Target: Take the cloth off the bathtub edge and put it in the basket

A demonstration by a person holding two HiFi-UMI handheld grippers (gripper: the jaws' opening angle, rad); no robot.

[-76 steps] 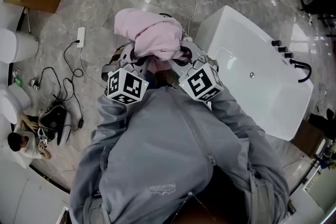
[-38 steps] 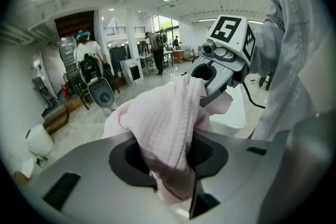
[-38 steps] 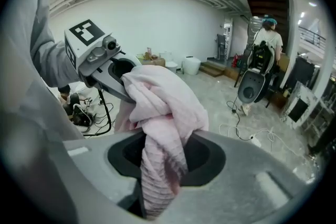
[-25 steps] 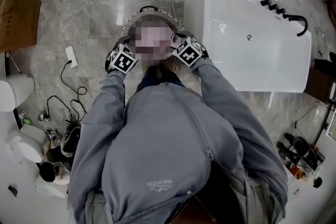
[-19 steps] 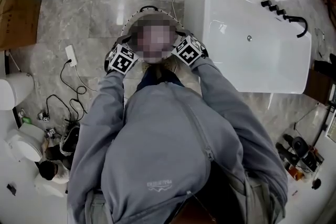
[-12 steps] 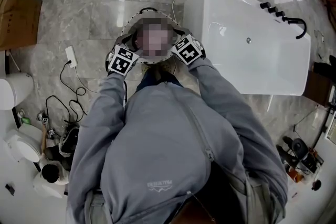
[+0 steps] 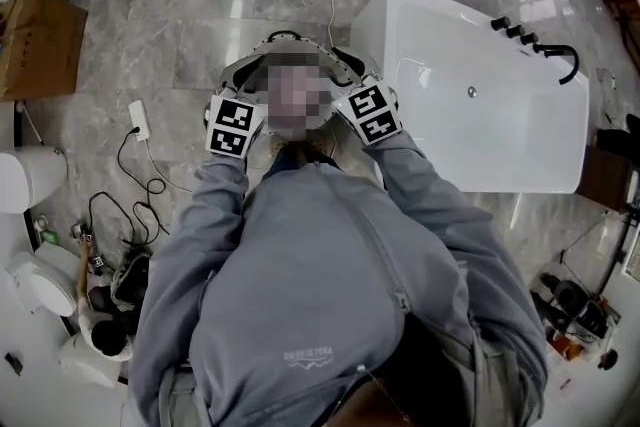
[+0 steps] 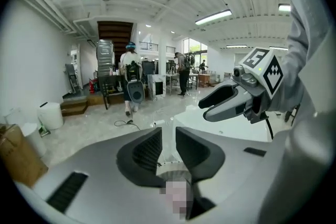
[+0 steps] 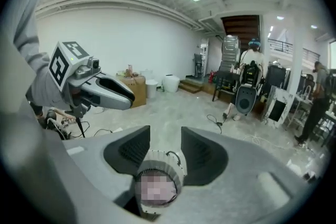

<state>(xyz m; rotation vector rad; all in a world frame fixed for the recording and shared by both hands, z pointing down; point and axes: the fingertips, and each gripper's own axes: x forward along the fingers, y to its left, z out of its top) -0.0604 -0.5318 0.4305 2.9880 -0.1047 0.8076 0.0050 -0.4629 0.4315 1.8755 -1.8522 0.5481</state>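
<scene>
A round pale basket [image 7: 262, 50] with a dark handle stands on the marble floor beside the white bathtub [image 7: 480, 105]. The cloth [image 7: 298, 100] lies inside it, mostly under a blurred patch; only a pinkish tone shows. My left gripper [image 7: 243, 80] hangs over the basket's left rim and my right gripper [image 7: 350, 67] over its right rim. The left gripper's [image 8: 168, 134] jaws have just been closing to a narrow gap with nothing between them. The right gripper's [image 9: 165, 136] jaws have also been closing, with a wider empty gap. The basket [image 9: 167, 157] sits below them.
The tub's black tap [image 7: 560, 60] is at its far right end. Cables and a power strip [image 7: 140, 120] trail on the floor at left, by a cardboard box [image 7: 40, 45] and white fixtures [image 7: 25, 180]. People [image 8: 129, 81] walk far off.
Both grippers have lifted up and back from the basket, so more of its rim shows beyond them. The cloth stays in the basket.
</scene>
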